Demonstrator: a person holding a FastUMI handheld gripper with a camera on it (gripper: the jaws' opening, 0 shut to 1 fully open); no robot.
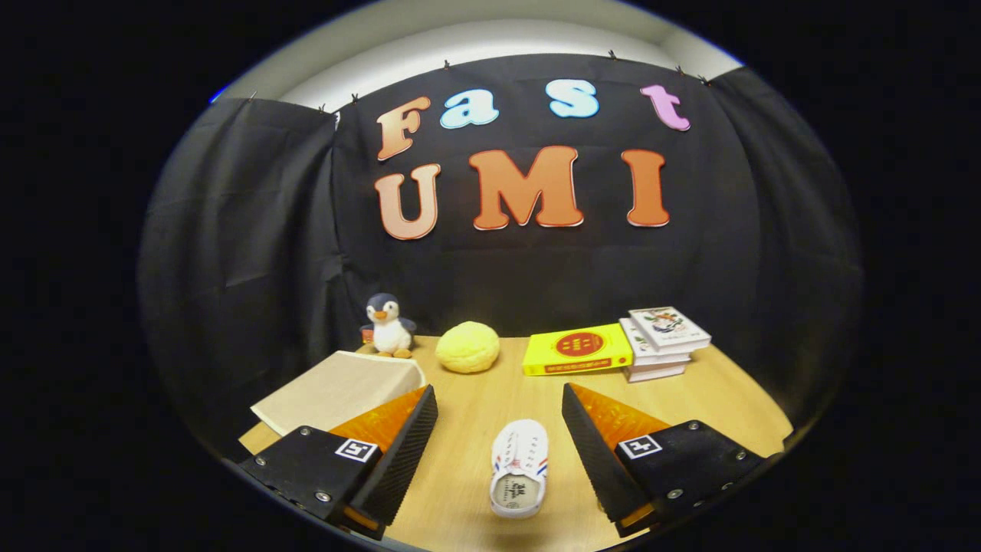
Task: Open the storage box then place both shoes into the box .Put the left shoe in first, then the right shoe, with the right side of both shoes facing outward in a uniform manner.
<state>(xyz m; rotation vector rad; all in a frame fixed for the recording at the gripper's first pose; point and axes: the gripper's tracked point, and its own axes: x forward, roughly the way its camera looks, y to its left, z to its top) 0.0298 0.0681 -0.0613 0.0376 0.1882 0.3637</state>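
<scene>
Gripper open, fingers spread wide, holding nothing, raised above a wooden table. One white shoe with red and blue stripes flat on the table between the fingers, heel toward the camera, touching neither finger. Beige box, lid closed, just beyond the left finger. Farther back, along the black cloth wall: toy penguin, yellow ball, yellow book, stack of white books just beside the yellow one.
</scene>
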